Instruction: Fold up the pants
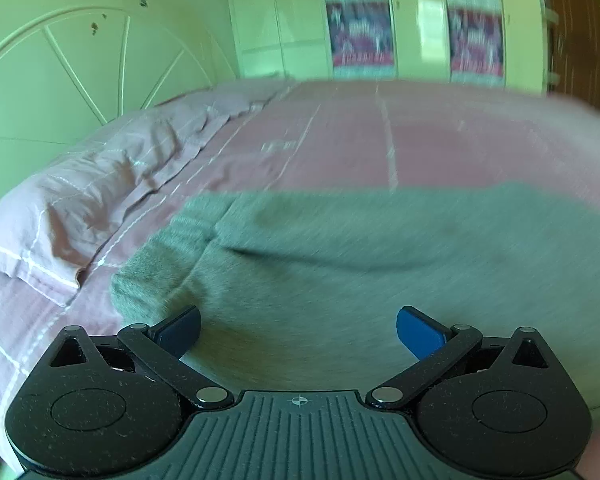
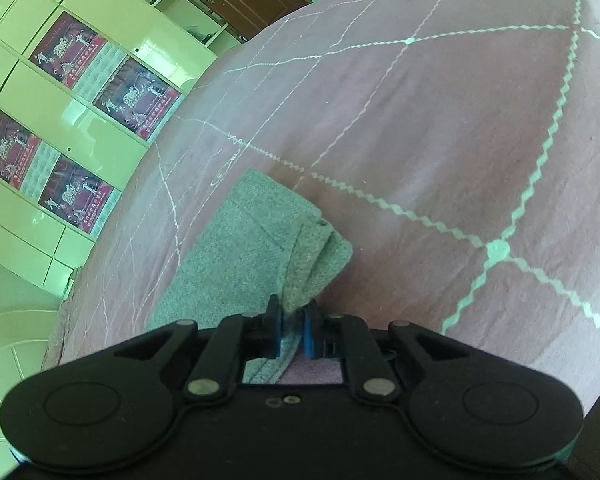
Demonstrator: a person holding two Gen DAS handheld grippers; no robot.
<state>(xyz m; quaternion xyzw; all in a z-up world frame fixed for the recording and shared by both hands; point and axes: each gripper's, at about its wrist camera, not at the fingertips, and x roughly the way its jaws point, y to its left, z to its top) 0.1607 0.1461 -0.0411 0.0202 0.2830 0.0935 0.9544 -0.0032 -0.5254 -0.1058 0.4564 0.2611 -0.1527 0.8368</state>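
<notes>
Here, at the lower middle of the left view, the left gripper (image 1: 298, 332) is held spread over the grey pants (image 1: 340, 264), which lie on the pink bed (image 1: 380, 140). In the right view, the right gripper (image 2: 291, 334) is pinched on a folded edge. Soft, limp cloth is judged; corners are best gripped.

One pair of grey pants (image 2: 256, 240) lay ahead of two grippers; one pillow (image 1: 80, 196) sat beyond the left claw.
</notes>
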